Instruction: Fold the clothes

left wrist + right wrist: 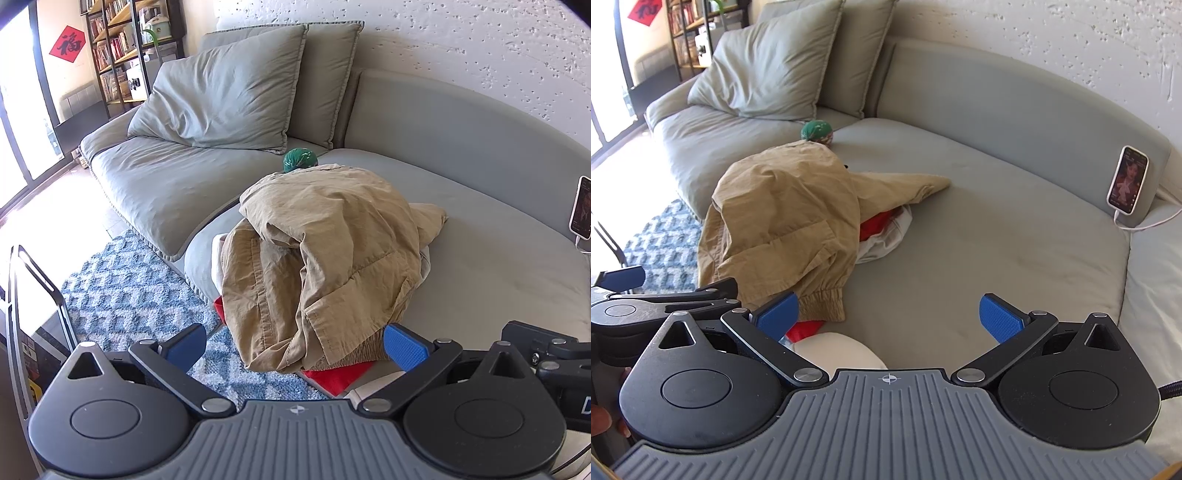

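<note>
A crumpled tan garment (325,258) lies in a heap on the grey sofa seat (498,266), draped over red and white clothes (882,232). Its elastic cuff (823,302) points toward me. In the left wrist view my left gripper (295,349) stands open, its blue pads either side of the garment's near edge, with a red cloth (336,376) just below. My right gripper (888,319) is open too, its left pad close to the cuff, its right pad over bare cushion. The left gripper (646,306) shows at the left edge of the right wrist view.
A green ball-like bundle (300,159) sits behind the heap. Large grey pillows (221,96) lean at the sofa back. A phone (1128,184) on a cable is propped against the right backrest. A blue patterned rug (129,295) covers the floor to the left; bookshelves (118,48) stand beyond.
</note>
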The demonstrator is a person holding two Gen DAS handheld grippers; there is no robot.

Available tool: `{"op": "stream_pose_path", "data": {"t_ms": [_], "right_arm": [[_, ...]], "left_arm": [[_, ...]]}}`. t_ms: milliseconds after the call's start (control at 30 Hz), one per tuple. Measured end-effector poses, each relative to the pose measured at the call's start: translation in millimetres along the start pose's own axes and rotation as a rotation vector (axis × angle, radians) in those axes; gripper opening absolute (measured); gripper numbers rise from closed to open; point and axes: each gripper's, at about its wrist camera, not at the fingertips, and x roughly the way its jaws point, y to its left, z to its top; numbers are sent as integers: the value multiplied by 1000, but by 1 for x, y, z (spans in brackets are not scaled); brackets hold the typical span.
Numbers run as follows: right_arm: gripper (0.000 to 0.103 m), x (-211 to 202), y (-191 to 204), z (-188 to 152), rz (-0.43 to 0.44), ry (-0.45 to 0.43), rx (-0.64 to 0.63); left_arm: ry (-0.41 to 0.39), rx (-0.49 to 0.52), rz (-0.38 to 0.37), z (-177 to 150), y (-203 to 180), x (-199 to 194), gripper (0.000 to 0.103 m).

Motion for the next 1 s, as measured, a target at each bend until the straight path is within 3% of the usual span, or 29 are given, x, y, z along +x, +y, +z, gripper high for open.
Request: {"op": "stream_pose_path", "data": {"t_ms": [1000], "right_arm": [[103,4,-3,0,13,19,13]], "left_arm": [[16,-4,6,-2,2,3,102]]}}
